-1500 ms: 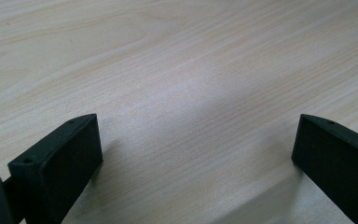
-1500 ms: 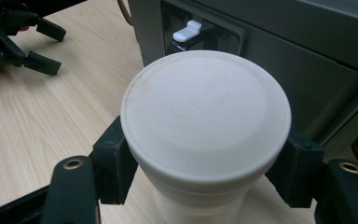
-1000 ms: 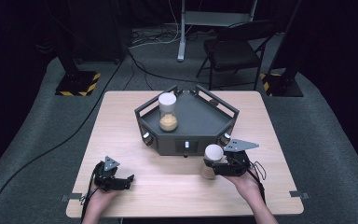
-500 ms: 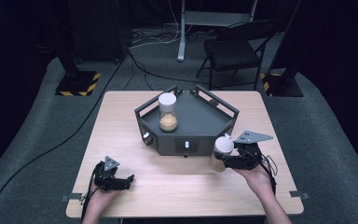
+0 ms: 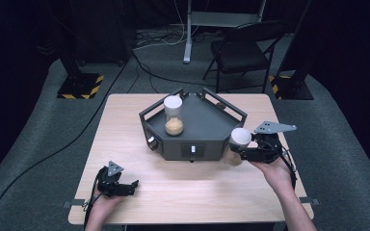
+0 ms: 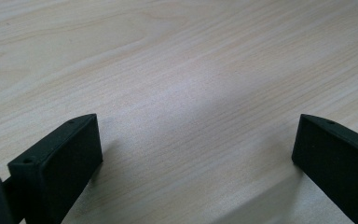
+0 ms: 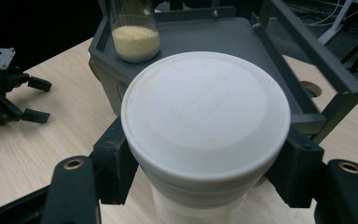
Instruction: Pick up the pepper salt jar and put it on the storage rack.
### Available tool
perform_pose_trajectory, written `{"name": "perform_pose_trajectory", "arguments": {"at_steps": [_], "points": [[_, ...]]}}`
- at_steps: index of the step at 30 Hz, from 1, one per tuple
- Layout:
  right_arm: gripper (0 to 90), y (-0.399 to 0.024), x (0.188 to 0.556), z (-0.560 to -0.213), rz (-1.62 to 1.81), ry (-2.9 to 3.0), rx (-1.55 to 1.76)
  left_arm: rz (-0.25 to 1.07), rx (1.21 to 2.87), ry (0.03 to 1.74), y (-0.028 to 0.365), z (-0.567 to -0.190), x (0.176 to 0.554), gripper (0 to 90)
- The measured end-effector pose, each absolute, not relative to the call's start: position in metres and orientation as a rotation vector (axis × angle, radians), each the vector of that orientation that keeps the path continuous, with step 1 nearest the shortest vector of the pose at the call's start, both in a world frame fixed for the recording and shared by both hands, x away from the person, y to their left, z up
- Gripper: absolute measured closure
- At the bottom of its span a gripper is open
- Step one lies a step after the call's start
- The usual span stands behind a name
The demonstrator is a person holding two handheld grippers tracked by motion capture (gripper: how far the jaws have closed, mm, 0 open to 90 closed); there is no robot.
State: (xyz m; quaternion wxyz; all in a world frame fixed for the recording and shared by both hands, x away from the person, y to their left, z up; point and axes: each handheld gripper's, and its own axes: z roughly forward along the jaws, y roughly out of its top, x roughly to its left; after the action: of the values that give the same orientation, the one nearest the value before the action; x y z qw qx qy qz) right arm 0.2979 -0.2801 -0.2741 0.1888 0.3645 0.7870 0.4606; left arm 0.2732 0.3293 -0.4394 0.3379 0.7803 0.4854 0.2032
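The white-lidded jar (image 5: 237, 144) is gripped just under its lid by the right gripper (image 5: 241, 155), near the right edge of the worktop (image 5: 125, 130), beside the grey tray (image 5: 207, 126). It might strike the tray's raised rail and tip. A similar jar (image 5: 173, 115), with yellow grains at its bottom, stands in the tray. The left gripper (image 5: 127, 187) rests with fingers open and empty near the front left corner.
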Motion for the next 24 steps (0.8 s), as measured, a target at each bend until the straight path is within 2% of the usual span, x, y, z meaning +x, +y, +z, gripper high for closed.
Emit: {"name": "perform_pose_trajectory", "arguments": {"at_steps": [14,24], "points": [[32.4,-0.274,0.314,-0.235,1.312,2.181,1.005,0.529,2.034,1.264,0.329,-0.439,0.273,0.8],[32.4,-0.260,0.335,-0.227,1.312,2.160,1.022,0.529,2.034,1.263,0.329,-0.439,0.273,0.8]]}}
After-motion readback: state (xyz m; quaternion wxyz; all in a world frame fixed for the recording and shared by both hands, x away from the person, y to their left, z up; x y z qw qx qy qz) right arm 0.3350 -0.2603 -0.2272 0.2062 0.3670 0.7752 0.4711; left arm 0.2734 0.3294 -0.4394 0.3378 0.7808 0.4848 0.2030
